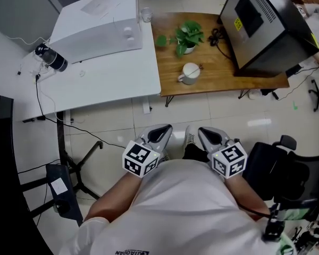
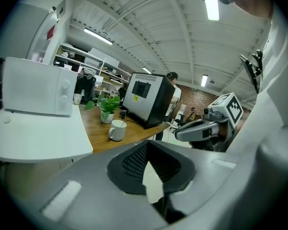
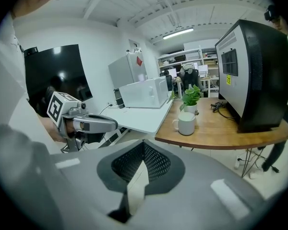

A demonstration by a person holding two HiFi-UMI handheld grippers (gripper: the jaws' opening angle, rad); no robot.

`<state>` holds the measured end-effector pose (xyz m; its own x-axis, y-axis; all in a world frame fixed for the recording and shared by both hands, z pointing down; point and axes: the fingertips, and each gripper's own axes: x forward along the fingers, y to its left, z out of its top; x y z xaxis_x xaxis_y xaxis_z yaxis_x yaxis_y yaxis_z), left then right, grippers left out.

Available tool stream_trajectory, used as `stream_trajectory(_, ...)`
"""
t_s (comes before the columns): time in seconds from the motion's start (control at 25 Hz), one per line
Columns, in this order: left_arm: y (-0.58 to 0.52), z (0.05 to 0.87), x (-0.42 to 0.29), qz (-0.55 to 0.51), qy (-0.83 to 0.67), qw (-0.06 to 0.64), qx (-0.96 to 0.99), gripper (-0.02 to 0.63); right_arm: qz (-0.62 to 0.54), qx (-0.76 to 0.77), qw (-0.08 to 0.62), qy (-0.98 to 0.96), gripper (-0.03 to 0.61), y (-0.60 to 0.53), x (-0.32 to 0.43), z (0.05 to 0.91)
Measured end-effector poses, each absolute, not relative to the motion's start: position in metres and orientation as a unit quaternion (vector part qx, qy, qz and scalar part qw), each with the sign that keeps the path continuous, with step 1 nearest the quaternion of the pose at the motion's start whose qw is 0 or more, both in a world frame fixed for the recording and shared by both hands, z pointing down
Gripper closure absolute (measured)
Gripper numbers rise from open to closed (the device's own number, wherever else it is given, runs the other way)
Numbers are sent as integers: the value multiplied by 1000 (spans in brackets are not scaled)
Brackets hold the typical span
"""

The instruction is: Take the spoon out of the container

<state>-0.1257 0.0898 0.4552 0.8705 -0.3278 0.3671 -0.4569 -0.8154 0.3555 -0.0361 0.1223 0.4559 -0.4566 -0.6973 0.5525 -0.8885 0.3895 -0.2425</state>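
Note:
A white mug (image 1: 190,73) stands on the wooden table (image 1: 218,78), far ahead of both grippers, with a spoon (image 1: 194,67) leaning inside it. The same mug shows in the left gripper view (image 2: 117,130) and in the right gripper view (image 3: 186,123), where the spoon's end (image 3: 195,112) pokes over the rim. My left gripper (image 1: 159,134) (image 2: 148,150) and right gripper (image 1: 210,136) (image 3: 144,152) are held close to the person's chest, side by side above the floor. Both are shut with nothing between the jaws.
A potted plant (image 1: 187,36) sits just behind the mug. A big black appliance (image 1: 266,25) fills the table's right end. A white microwave (image 1: 95,23) stands on the white table (image 1: 95,84) at left. A black chair (image 1: 287,169) is at my right.

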Motion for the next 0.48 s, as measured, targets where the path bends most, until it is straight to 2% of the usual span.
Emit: stream_trajectory(0.48,25,455,-93,145,-238,205,938,609,239,464,176,-834,571,36,0,455)
